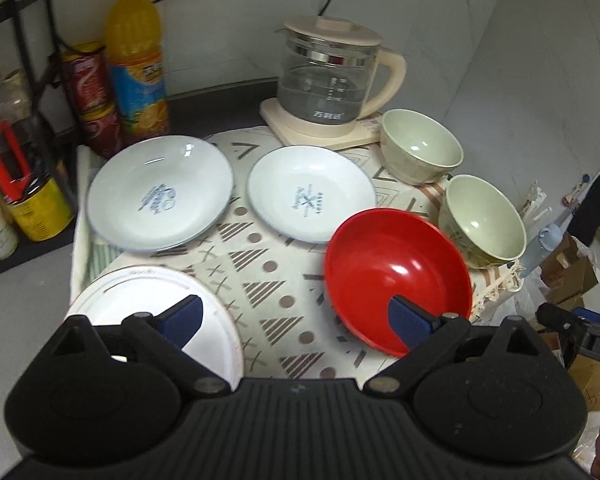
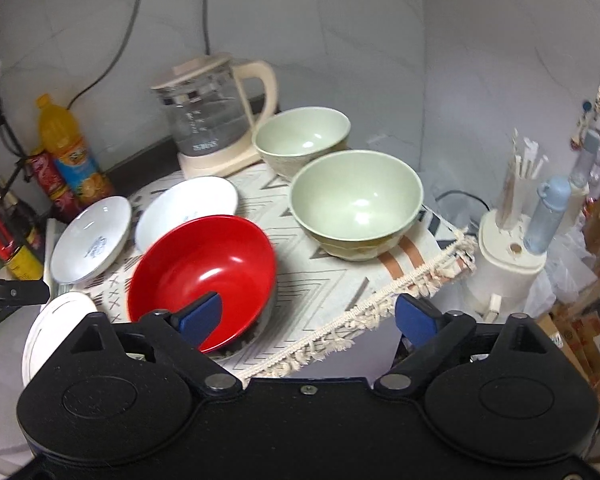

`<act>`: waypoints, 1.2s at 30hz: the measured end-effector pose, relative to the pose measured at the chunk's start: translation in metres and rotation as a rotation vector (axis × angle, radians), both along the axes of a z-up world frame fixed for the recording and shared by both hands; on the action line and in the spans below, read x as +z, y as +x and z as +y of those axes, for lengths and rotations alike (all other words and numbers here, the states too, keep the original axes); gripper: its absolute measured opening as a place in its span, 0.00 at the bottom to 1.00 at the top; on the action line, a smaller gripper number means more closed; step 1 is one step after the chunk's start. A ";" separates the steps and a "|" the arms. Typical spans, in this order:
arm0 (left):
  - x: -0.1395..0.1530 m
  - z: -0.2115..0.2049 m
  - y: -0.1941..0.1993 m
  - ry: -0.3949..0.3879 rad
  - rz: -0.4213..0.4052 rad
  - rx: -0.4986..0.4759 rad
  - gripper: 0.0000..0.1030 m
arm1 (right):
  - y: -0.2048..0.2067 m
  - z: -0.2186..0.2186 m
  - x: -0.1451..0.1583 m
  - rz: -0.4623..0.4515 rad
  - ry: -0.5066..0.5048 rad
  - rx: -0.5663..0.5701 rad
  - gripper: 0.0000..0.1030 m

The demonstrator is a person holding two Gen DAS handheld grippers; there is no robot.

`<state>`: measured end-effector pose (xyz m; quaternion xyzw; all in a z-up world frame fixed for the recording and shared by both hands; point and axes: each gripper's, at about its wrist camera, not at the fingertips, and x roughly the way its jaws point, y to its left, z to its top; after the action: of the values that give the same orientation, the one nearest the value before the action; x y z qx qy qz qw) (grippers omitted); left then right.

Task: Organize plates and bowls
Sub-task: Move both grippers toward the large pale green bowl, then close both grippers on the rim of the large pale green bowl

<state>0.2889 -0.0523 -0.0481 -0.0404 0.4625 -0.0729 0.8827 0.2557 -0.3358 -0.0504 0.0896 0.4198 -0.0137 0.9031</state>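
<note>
Far left there's a black rack with jars, then an orange juice bottle and a red can against the wall. On the patterned cloth sits a plain white plate at the near left corner, with two printed white plates behind it — the bigger one on the left, the smaller just beside it. The left gripper hangs over the cloth with its jaws spread wide, holding nothing. Next comes the red bowl, tilted, near the front edge. The glass kettle stands at the back. Two green bowls sit on the right side, close together. The right gripper is spread wide too — its left finger overlaps the red bowl's rim in view, contact unclear. Off the table's right edge: a cream holder and a blue bottle.
</note>
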 end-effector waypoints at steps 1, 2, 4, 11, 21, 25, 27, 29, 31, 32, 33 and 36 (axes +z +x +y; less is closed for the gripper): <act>-0.001 -0.003 0.004 -0.004 0.000 -0.005 0.95 | 0.002 -0.002 -0.002 0.007 0.004 -0.008 0.88; -0.002 -0.005 0.007 -0.008 0.001 -0.007 0.95 | 0.005 -0.004 -0.004 0.014 0.002 -0.015 0.88; -0.005 -0.010 0.015 -0.012 0.010 -0.008 0.94 | 0.011 -0.008 -0.008 0.030 -0.008 -0.029 0.86; -0.013 -0.037 0.047 0.031 0.032 -0.017 0.93 | 0.037 -0.027 -0.018 0.054 0.003 -0.066 0.86; -0.012 -0.101 0.103 0.010 0.020 -0.100 0.93 | 0.084 -0.076 -0.035 0.080 0.038 -0.119 0.87; -0.015 -0.126 0.121 0.012 0.015 -0.128 0.93 | 0.100 -0.090 -0.040 0.083 0.046 -0.122 0.87; -0.018 -0.138 0.130 0.018 0.019 -0.137 0.93 | 0.106 -0.097 -0.041 0.083 0.042 -0.120 0.87; -0.022 -0.147 0.138 0.023 0.027 -0.140 0.93 | 0.113 -0.104 -0.044 0.085 0.047 -0.118 0.87; -0.025 -0.156 0.145 0.033 0.034 -0.146 0.93 | 0.120 -0.110 -0.048 0.088 0.052 -0.111 0.87; -0.027 -0.160 0.149 0.036 0.036 -0.150 0.93 | 0.123 -0.112 -0.050 0.094 0.052 -0.109 0.87; -0.028 -0.164 0.152 0.038 0.041 -0.153 0.93 | 0.126 -0.114 -0.052 0.098 0.054 -0.107 0.87; -0.035 -0.172 0.162 0.029 0.073 -0.154 0.93 | 0.134 -0.118 -0.059 0.119 0.059 -0.093 0.87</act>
<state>0.4508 -0.2247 -0.0827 0.0054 0.4971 -0.1324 0.8575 0.3901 -0.4539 -0.1096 0.1346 0.4682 -0.0486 0.8720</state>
